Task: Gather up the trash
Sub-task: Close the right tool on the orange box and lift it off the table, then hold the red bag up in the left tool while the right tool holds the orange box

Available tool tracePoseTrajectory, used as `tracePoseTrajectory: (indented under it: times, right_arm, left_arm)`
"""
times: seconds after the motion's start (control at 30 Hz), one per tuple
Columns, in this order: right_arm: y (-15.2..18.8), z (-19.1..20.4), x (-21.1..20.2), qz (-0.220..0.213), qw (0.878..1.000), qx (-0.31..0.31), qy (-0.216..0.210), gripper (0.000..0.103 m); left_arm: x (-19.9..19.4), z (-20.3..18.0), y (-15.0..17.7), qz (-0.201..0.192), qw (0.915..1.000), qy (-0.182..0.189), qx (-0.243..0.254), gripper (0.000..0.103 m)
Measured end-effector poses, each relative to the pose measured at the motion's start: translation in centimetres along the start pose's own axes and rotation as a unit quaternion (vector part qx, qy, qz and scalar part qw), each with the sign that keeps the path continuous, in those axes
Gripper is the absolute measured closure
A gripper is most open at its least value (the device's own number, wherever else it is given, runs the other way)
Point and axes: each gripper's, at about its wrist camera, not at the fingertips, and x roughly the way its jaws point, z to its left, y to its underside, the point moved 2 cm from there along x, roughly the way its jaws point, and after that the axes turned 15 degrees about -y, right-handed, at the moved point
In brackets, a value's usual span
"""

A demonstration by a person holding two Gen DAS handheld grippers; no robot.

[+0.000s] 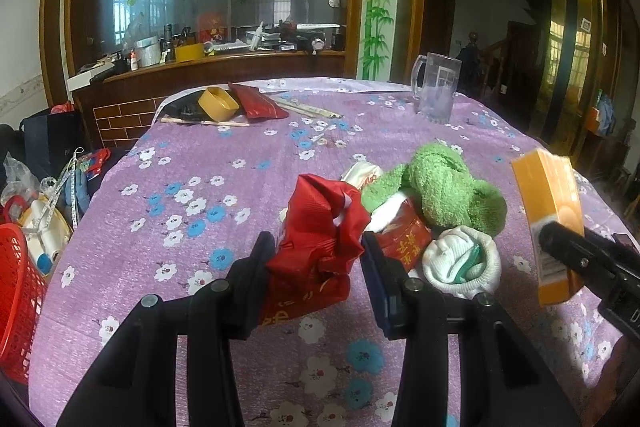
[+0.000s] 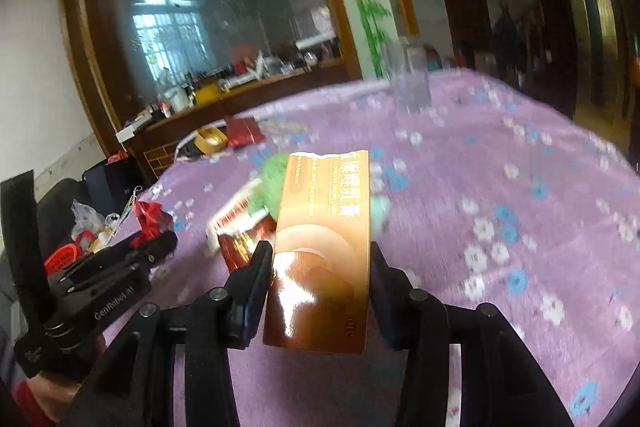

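My left fingers (image 1: 316,255) clamp a crumpled red bag (image 1: 320,227) just above the tabletop (image 1: 240,155) while my right fingers (image 2: 320,267) grip the orange carton (image 2: 320,267) by its glossy lower end, which may slip or pivot out when swung.

At frame centre the left hand-held gripper (image 1: 318,259) clamps a crumpled red bag (image 1: 320,235) over the purple flowered surface (image 1: 168,227). At right, the right hand-held gripper (image 1: 560,247) apparently grips an orange box (image 1: 550,203).
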Motion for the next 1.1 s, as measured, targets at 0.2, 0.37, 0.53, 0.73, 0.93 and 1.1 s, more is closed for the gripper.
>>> tracePoseTrajectory:
  times: [0.2,0.37,0.53,0.73,0.93,1.1]
  right_arm:
    - [-0.8,1.1,0.4,-0.018,1.0,-0.023,0.003,0.053]
    - [-1.1,1.0,0.4,-0.035,0.999,-0.026,0.004,0.053]
    - [-1.2,0.6,0.5,-0.037,0.999,-0.021,-0.003,0.053]
    - [-1.2,0.9,0.5,-0.041,0.999,-0.034,0.0,0.053]
    - [-1.1,1.4,0.4,-0.046,0.998,-0.048,0.004,0.053]
    - [-0.9,1.0,0.1,-0.049,0.998,-0.041,0.001,0.053]
  left_arm:
    - [-0.1,0.1,0.0,0.0,1.0,0.001,0.001,0.061]
    - [-0.1,0.1,0.0,-0.001,1.0,0.0,0.001,0.061]
    - [-0.1,0.1,0.0,0.001,1.0,0.0,0.002,0.061]
    - [-0.1,0.2,0.0,0.002,1.0,-0.002,0.001,0.061]
    - [-0.2,0.3,0.0,0.001,1.0,-0.003,0.001,0.061]
    - [-0.1,0.3,-0.1,0.001,1.0,-0.007,0.0,0.061]
